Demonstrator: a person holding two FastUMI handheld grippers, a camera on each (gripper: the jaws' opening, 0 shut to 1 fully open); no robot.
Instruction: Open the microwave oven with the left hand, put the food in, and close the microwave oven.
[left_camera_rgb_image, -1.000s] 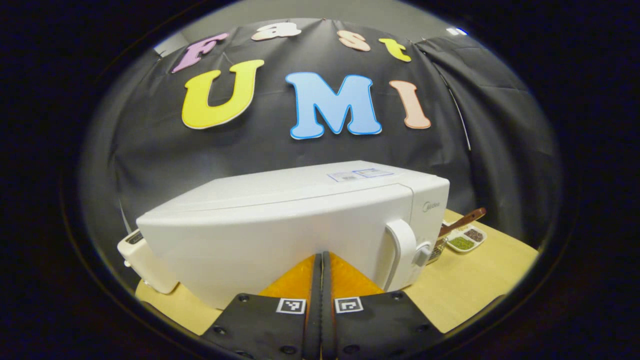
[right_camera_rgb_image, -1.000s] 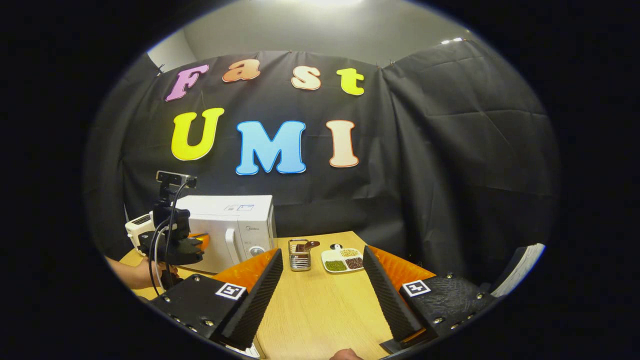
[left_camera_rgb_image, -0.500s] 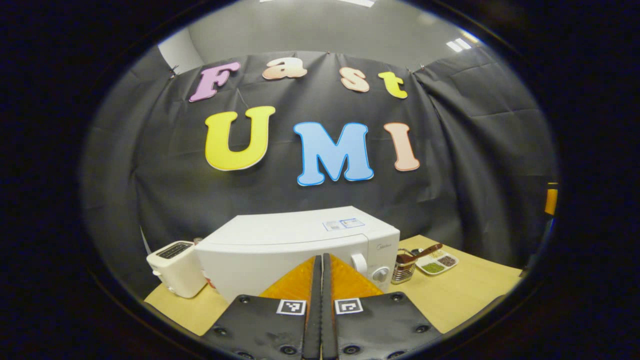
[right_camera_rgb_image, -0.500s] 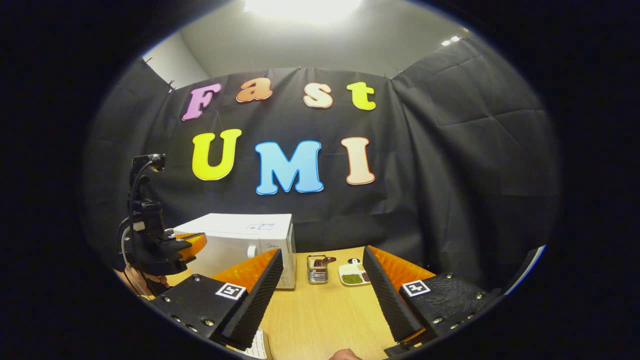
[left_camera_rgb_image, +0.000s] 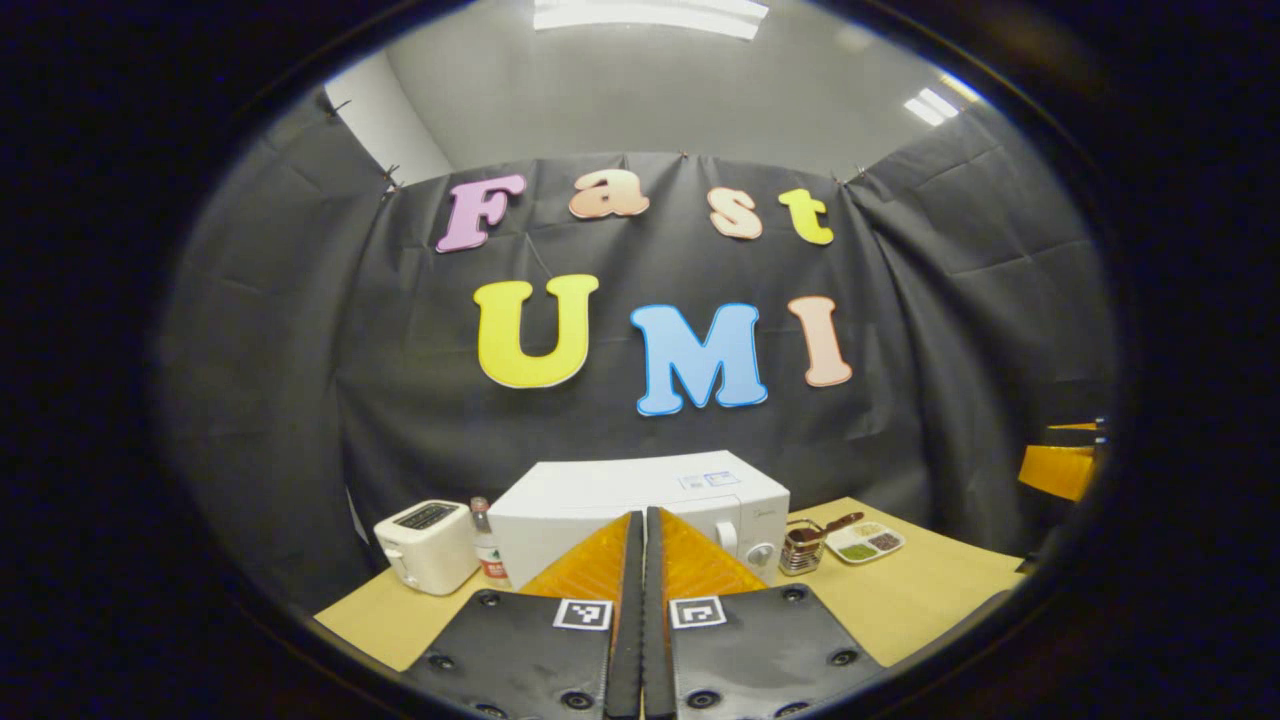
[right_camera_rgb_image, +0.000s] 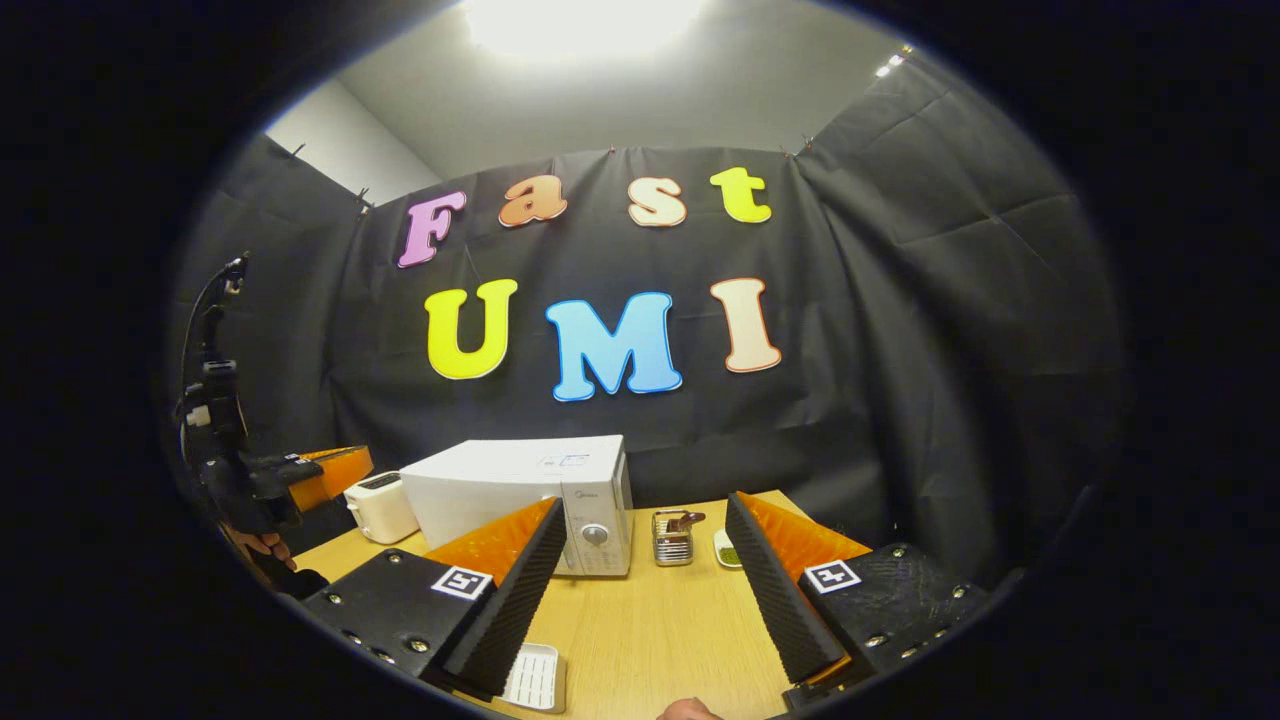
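Two claws, both off the microwave (left_camera_rgb_image: 640, 500), which sits door shut, far on the bench (left_camera_rgb_image: 900, 600). Left claw (left_camera_rgb_image: 643, 560) clenched, empty, points straight at it; handle (left_camera_rgb_image: 727, 537) right of line. Right claw (right_camera_rgb_image: 640, 575) released, empty.

left hand-held gripper (left_camera_rgb_image: 644, 560): fingers pressed together | right hand-held gripper (right_camera_rgb_image: 640, 580): fingers spread

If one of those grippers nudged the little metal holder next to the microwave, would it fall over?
Possibly. The metal holder is narrow and upright, with a utensil sticking out above its rim, so it looks somewhat top-heavy. It stands free on the smooth wooden table, so a low push would more likely slide it than tip it.
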